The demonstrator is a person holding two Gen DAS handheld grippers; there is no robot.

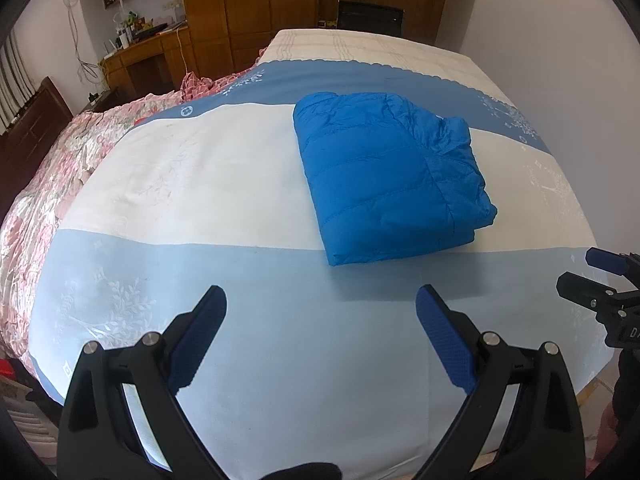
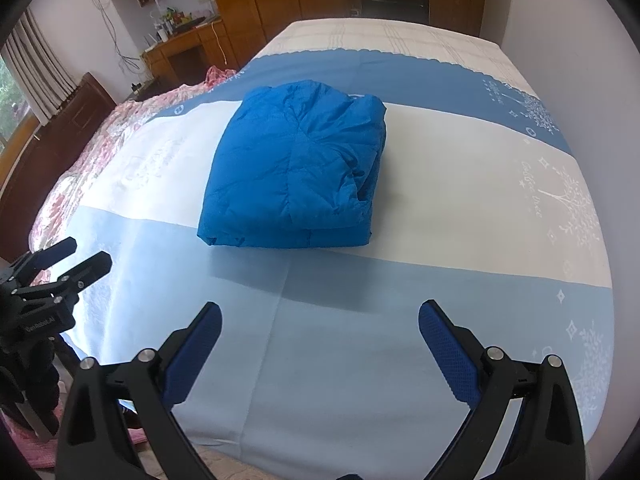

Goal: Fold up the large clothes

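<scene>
We see the blue puffer jacket [image 1: 390,176] lying folded into a compact block on the bed [image 1: 280,360], mostly on the white band of the sheet, its near edge at the line where the light-blue band starts. In the right wrist view the jacket [image 2: 296,168] sits centre-left, bunched layers showing on its right side.

Our left gripper [image 1: 322,300] is spread wide, nothing between the blue pads [image 1: 448,340], held over the light-blue band on the near side of the jacket, clear of it. Our right gripper [image 2: 320,316] is likewise spread and empty, also near of the jacket and not touching it. Each gripper shows at the edge of the other's view: right one at the right edge [image 1: 600,280], left one at the left edge [image 2: 68,264], the left one's fingers visibly apart.

Pink floral quilt [image 1: 48,184] is bunched along the left side of the bed. Wooden wardrobe [image 1: 248,12] and desk [image 1: 148,52] stand at the far left.
</scene>
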